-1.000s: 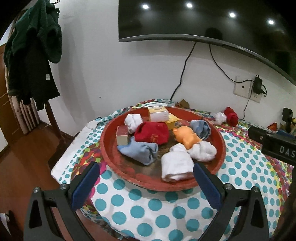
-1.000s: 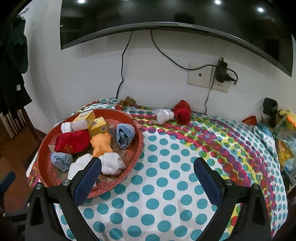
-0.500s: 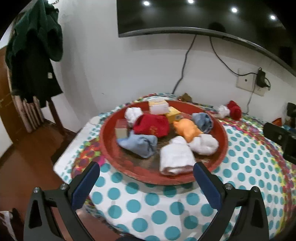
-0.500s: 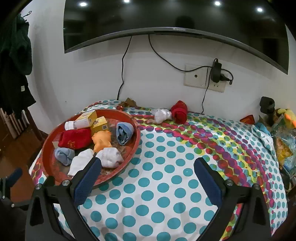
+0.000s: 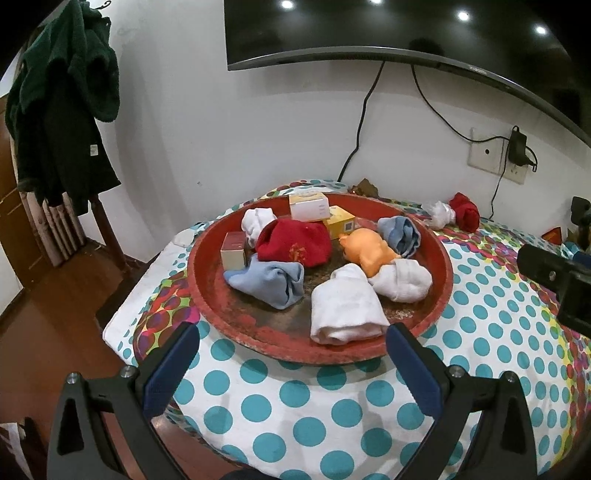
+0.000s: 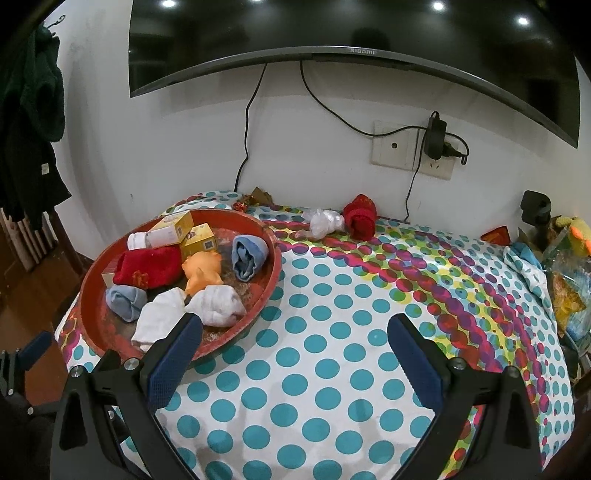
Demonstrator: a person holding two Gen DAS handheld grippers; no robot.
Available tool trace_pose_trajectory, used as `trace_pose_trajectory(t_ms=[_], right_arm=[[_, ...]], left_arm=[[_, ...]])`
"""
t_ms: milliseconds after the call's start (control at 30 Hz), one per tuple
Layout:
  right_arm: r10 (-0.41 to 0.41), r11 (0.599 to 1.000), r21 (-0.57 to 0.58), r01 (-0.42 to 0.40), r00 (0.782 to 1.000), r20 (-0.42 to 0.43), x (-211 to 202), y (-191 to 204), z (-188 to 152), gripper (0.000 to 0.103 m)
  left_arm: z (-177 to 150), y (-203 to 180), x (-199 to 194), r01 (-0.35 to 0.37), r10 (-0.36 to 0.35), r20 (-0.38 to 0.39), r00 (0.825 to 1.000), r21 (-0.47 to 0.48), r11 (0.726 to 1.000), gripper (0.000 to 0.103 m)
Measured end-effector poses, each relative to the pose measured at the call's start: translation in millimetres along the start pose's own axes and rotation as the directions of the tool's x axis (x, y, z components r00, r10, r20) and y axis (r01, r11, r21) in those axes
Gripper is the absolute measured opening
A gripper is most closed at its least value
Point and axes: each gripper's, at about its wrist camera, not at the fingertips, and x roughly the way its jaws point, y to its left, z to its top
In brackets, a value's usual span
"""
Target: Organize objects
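A round red tray (image 5: pixel 321 350) (image 6: pixel 269 280) sits on the polka-dot tablecloth. In it lie a red sock bundle (image 5: pixel 293 242), a light blue sock (image 5: pixel 266 282), white rolled socks (image 5: pixel 345 308), an orange toy pig (image 5: pixel 369 251) (image 6: pixel 201 271), another blue sock (image 6: pixel 249 253) and small boxes (image 5: pixel 308 206). A red sock roll (image 6: pixel 360 216) and a white crumpled bag (image 6: pixel 323 221) lie outside the tray near the wall. My left gripper (image 5: pixel 291 354) hangs open just short of the tray's near rim. My right gripper (image 6: pixel 295 341) is open over the cloth, right of the tray. Both hold nothing.
A wall-mounted TV (image 6: pixel 351 33) with cables and a socket (image 6: pixel 413 149) is behind the table. Dark clothes (image 5: pixel 62 107) hang at the left over wooden floor. Clutter of toys and packets (image 6: pixel 561 266) sits at the table's right edge. The right gripper's body (image 5: pixel 557 277) shows at the left view's right side.
Both grippers have drawn slightly back and shifted view; the tray and its contents have not moved. Both stay open.
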Motion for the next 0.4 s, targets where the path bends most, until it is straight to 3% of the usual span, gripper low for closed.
trace_pose_trajectory(t_ms=[200, 400], right_arm=[[-0.001, 1.0, -0.002, 0.001, 1.0, -0.002, 0.5, -0.3, -0.6, 0.1], [0.0, 1.0, -0.004, 0.0, 1.0, -0.003, 1.8, -0.6, -3.3, 0.1]], left_arm=[[-1.5, 1.8, -4.0, -0.045, 0.045, 0.015, 0.999, -0.017, 0.999, 0.103], [-1.1, 1.1, -7.4, -0.025, 0.025, 0.031, 0.999, -0.006, 1.0, 0.103]])
